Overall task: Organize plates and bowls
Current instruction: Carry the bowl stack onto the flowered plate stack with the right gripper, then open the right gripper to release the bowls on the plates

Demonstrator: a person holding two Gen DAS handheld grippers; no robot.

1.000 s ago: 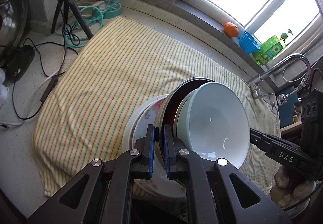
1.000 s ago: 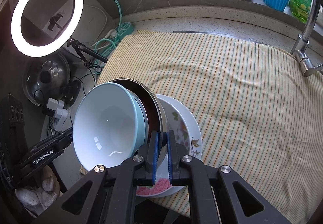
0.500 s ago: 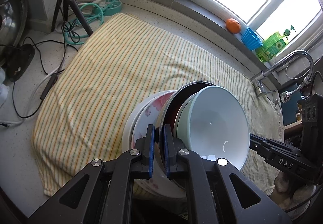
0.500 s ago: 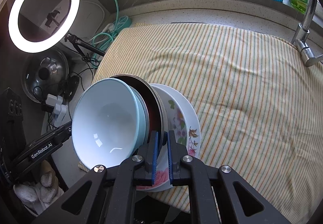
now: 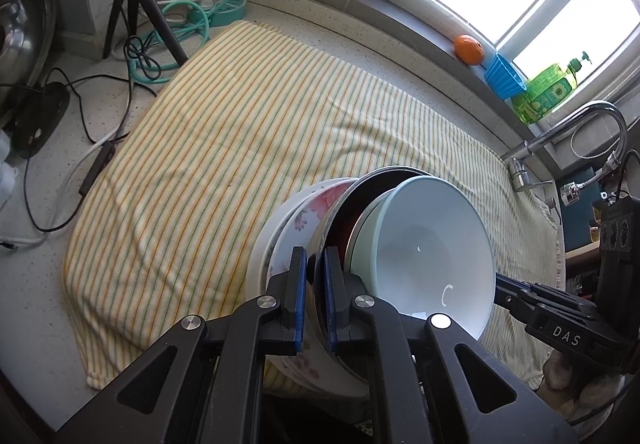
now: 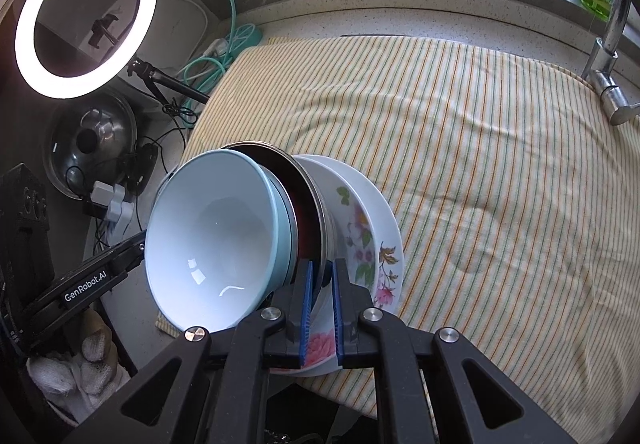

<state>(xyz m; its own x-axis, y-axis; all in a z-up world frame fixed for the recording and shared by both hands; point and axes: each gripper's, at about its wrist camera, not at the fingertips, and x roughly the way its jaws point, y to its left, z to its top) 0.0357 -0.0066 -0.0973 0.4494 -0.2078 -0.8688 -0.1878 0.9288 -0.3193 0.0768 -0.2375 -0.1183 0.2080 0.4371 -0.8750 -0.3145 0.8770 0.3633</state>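
With bowls (image 5: 428, 244) and plates (image 5: 298, 222) nested and tilted, my left fingers (image 5: 299, 284) and right fingers (image 6: 306, 294) pinch the steel bowl (image 6: 320, 212) rim; setting down on the striped cloth (image 5: 224, 148) at 12 o'clock remains.

The left gripper (image 5: 315, 296) is a matte black handheld tool with 2 angular arms, triangular cut-outs, 3 round silver screws across its linkage and blue pads (image 5: 300, 300) lining its fingers. The right gripper (image 6: 322, 312) is built the same way, with black arms, silver screw heads and ribbed blue pads; seen from the left wrist camera, its side carries white "DAS" lettering. The left gripper's side reads "GenRobot.AI" in white, above a hand in a pale knitted glove (image 6: 86, 364).
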